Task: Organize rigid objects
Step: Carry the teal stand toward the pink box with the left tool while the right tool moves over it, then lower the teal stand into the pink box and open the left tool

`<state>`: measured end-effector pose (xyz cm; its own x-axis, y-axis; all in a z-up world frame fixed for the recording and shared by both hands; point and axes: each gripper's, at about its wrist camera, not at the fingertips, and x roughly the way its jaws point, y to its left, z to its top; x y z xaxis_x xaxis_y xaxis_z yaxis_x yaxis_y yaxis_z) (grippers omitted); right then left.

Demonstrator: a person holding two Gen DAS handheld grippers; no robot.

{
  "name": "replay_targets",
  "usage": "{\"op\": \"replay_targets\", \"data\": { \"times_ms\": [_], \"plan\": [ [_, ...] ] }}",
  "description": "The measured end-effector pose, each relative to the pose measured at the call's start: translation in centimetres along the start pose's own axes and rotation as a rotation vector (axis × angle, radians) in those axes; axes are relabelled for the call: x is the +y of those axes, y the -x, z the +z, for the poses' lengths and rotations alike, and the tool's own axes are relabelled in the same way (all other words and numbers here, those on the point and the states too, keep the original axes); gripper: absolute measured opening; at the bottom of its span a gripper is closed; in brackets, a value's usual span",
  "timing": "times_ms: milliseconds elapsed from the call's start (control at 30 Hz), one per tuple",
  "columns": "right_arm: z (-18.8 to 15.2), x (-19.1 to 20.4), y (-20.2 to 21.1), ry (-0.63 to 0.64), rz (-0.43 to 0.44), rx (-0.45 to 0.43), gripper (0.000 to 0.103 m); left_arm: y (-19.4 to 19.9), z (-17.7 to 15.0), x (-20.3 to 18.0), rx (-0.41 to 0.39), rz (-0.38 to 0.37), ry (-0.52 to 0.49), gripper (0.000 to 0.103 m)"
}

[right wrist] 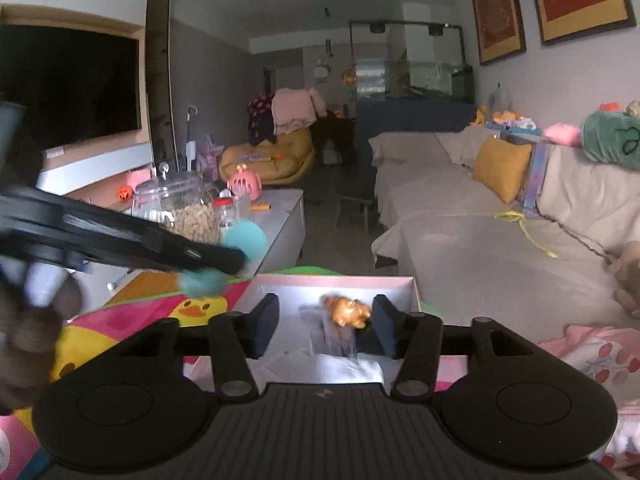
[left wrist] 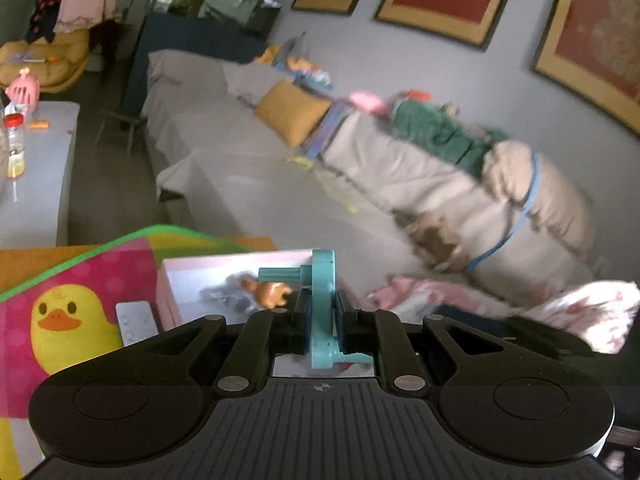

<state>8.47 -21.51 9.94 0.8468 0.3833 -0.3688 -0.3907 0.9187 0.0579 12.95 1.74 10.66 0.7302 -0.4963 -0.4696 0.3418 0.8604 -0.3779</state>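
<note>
**Teal toy carried toward the pink box**

A teal plastic toy part with a round disc and a ribbed peg (left wrist: 322,304) is clamped between the jaws of the left gripper (left wrist: 320,320) and is held above the near edge of the shallow pink cardboard box (left wrist: 168,280). The right gripper (right wrist: 326,326) hovers over the same box with its jaws apart and nothing between them. A small orange-brown animal figurine (right wrist: 347,311) is seen in the box (blurred, perhaps in motion). The teal part should probably be lowered beside the figurine, not onto it, and released only when it is low over the box floor.
</note>
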Motion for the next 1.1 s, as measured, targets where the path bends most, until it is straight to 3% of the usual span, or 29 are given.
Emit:
{"op": "replay_targets", "data": {
  "times_ms": [200, 400, 567, 700, 767, 867, 1100],
  "plan": [
    [-3.0, -0.3, 0.8, -0.003, 0.011, 0.049, 0.057, -1.4, -2.1, 1.6, 0.078, -0.002, 0.034, 0.014],
    [-6.0, -0.2, 0.7, -0.015, 0.023, 0.128, 0.057, 1.9, -5.2, 3.8, 0.091, 0.013, 0.079, 0.014],
    [-8.0, -0.1, 1.0, -0.013, 0.039, 0.177, 0.057, 6.3, -7.3, 6.0, 0.023, 0.179, 0.070, 0.014],
    [-9.3, -0.3, 0.8, -0.027, 0.031, 0.216, 0.057, 9.5, -8.6, 7.4, -0.027, 0.409, 0.008, 0.014],
    [-9.8, -0.4, 0.3, -0.036, 0.027, 0.238, 0.057, 10.2, -9.0, 8.2, -0.020, 0.463, 0.003, 0.014],
    [-10.4, -0.3, -0.1, -0.046, 0.029, 0.264, 0.057, 10.2, -9.4, 8.8, 0.006, 0.458, 0.015, 0.014],
    [-11.3, 0.1, -0.5, -0.040, 0.029, 0.292, 0.058, 6.2, -7.7, 8.2, -0.001, 0.360, 0.059, 0.013]
  ]
}}
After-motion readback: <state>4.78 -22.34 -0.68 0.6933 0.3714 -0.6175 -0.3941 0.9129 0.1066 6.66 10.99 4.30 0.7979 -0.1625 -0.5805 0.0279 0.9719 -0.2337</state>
